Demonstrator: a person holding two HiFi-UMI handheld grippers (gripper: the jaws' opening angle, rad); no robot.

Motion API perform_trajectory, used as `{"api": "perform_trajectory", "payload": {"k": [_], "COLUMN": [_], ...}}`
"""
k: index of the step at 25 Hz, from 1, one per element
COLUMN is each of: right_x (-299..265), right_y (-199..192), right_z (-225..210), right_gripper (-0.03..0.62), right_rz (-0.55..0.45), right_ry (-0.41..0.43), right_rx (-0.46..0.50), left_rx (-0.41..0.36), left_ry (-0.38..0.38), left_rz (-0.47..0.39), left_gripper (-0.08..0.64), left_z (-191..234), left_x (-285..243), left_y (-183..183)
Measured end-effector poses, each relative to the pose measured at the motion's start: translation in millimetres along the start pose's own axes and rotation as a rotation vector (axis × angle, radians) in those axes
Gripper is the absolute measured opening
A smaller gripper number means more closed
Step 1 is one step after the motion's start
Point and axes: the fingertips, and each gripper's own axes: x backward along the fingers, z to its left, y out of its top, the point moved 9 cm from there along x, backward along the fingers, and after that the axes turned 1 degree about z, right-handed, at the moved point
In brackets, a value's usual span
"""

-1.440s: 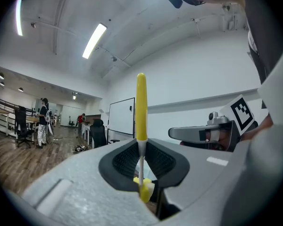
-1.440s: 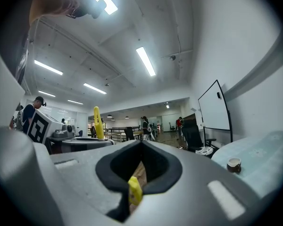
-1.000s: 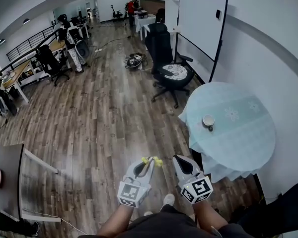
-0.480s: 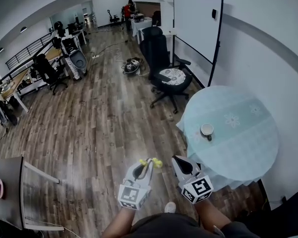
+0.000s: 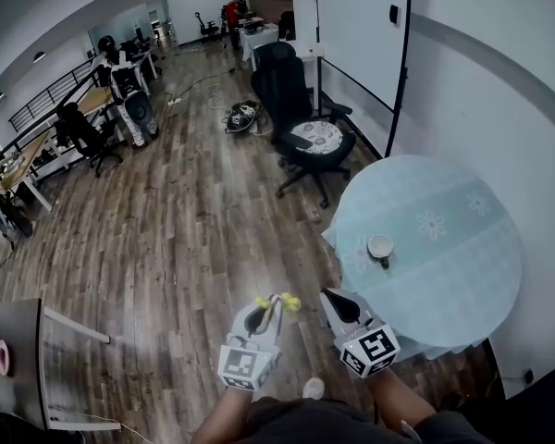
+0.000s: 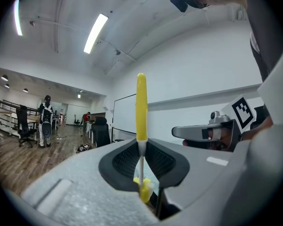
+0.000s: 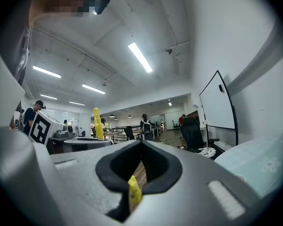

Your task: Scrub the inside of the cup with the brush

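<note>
The left gripper (image 5: 276, 305) has its jaws clenched on the thin stem of the yellow brush (image 5: 284, 301), whose long axis runs out past the jaw tips; the right gripper (image 5: 328, 296) has its jaws drawn together, nothing between them. The cup (image 5: 380, 246) stands upright on the round surface (image 5: 462, 257), above and right of both grippers at frame centre-right, well apart from them. The right gripper is nearer to it.

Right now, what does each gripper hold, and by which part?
Left gripper: the yellow brush, clamped on its thin white stem just below the yellow part. Right gripper: nothing between its jaws.
</note>
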Motion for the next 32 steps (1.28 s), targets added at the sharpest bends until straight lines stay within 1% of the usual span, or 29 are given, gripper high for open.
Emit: {"api": "perform_trajectory", "payload": {"k": [5,8,11,15,21,27,32], "right_x": [-13.6,-22.5,-32.4,-46.3,-86.4,-125.5,-159.6], "right_y": [10.0,12.8,11.3,9.0,11.9,-5.3,-5.5], "right_z": [-27.4,-46.7,-63.8,-77.5,-95.6,-109.3,-117.0], "right_gripper": [0.002,0.002,0.002,0.002,0.002,0.002,0.002], "right_rz": [-0.021,-0.023,-0.017,0.013,0.021,0.043,0.038], "right_ry": [0.008,0.007,-0.010,-0.051,-0.100,-0.167,-0.212], "right_rx": [0.014,0.037,0.033,0.040,0.047,-0.007,-0.004], "left_rx": [0.005,0.001,-0.006,-0.008,-0.021,-0.030,-0.045], "left_ry": [0.015,0.003,-0.015,-0.057,-0.117,-0.191,-0.247], "left_rz": [0.024,0.021,0.015,0.013,-0.011,-0.014,-0.021], "left_gripper": [0.040,0.040,0.040,0.040,0.040,0.040,0.040], "left_z": [7.1,10.3,17.0,32.0,70.5,104.8,136.3], "left_x": [-26.7,-47.3,-68.1,-92.6,-134.6,-165.7,-189.9], "left_y": [0.2,-1.4,-4.0,-2.3,9.4,5.5,7.2]}}
